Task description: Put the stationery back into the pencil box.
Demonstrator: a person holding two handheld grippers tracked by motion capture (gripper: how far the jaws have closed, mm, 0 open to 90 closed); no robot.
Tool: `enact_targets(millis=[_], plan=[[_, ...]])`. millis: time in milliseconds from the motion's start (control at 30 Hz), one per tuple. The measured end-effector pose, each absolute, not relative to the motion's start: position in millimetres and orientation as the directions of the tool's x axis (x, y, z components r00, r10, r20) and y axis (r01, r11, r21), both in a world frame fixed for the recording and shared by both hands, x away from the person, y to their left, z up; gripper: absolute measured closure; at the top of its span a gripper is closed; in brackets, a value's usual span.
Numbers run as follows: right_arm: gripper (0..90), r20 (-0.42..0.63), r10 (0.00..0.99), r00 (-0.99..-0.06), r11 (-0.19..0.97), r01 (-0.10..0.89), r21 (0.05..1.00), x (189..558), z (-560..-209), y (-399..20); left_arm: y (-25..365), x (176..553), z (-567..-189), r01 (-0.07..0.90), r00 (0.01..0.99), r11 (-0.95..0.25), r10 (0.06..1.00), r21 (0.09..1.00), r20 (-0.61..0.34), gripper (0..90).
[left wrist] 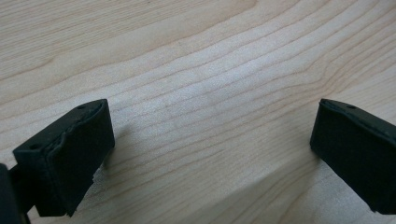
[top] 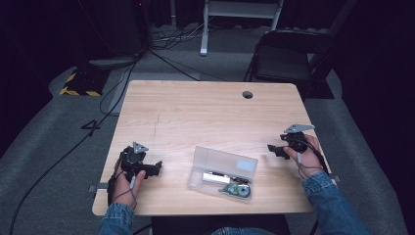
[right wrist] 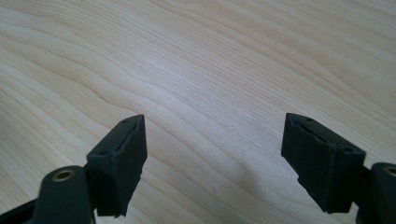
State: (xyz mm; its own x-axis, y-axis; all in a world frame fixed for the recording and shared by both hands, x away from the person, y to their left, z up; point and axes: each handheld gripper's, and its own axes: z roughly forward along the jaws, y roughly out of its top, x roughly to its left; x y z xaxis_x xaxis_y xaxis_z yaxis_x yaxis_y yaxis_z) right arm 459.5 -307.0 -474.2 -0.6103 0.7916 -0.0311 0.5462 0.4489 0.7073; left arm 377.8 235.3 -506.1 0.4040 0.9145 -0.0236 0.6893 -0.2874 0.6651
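From the high view, the person is sitting at the wooden table with both hands resting on it and nothing picked up. A clear plastic case is lying at about 6 o'clock on the tabletop, close to the near edge, its lid swung open toward 12 o'clock; inside, a white oblong item and a round greenish thing, maybe a tape roll, are sitting in the tray. The left gripper is parked at 9 o'clock of the case, near it but apart, and the right gripper is waiting at 2 o'clock of it, also apart. An empty chair is standing beyond the table's far edge.

Switching to the left gripper view: the 2 black jaws are standing wide, bare wood grain running between them, nothing gripped.

Over to the right gripper view: same story, jaws spread wide over plain wood, nothing between them.

My read: this is the start position, both tools idling on either side of the case, the work on it not yet begun. The next move is calling for 1 gripper to swing in toward the case, likely the left steadying the tray while the right is reaching for the lid or the contents; which of those, I cannot tell.
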Motion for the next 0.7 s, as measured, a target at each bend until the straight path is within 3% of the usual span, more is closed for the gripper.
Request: enact_targets(millis=[533, 700], plan=[[22.6, -0.025, 0.784, -0.621, 0.475, 0.572, 0.669, 464.3, -493.0, -307.2, 235.3, 377.8, -506.1, 0.689, 0.404, -0.288, 0.914, 0.665, -0.023, 0.1], [14.7, -0.006, 0.792, -0.610, 0.446, 0.571, 0.689, 465.1, -498.4, -304.6, 235.3, 377.8, -506.1, 0.690, 0.404, -0.287, 0.915, 0.664, -0.024, 0.1]])
